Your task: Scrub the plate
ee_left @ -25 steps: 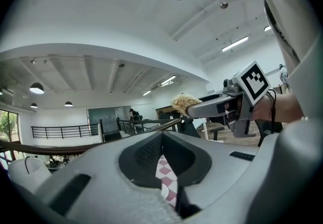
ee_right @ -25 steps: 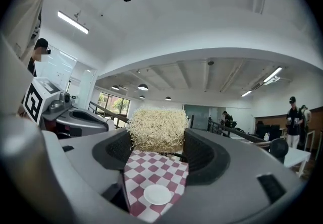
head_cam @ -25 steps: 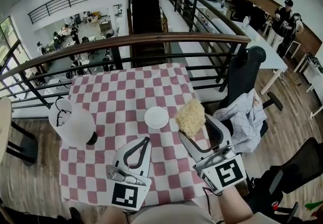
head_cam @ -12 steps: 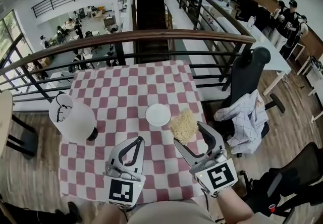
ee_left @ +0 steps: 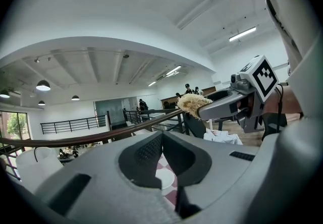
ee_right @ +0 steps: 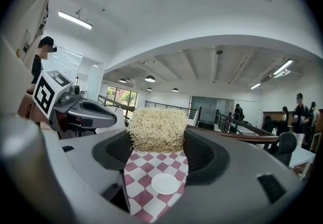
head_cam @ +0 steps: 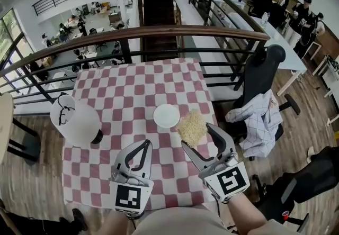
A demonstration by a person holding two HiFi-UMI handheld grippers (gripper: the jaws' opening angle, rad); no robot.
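the right gripper (head_cam: 196, 134) clamps a straw-coloured scrubber (head_cam: 192, 127) just beside the white plate (head_cam: 166, 116) on the checkered counter (head_cam: 122, 91); the left gripper (head_cam: 145, 145) is closed on nothing.

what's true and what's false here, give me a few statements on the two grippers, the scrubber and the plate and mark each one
1. The right gripper is shut on a straw-coloured fibrous scrub pad. True.
2. The left gripper holds the small round white plate. False: its jaws are together on nothing, and the plate lies on the table.
3. The plate lies on a red-and-white checked tablecloth. True.
4. The scrub pad is pressed flat onto the plate. False: it is held up in the air, off the plate.
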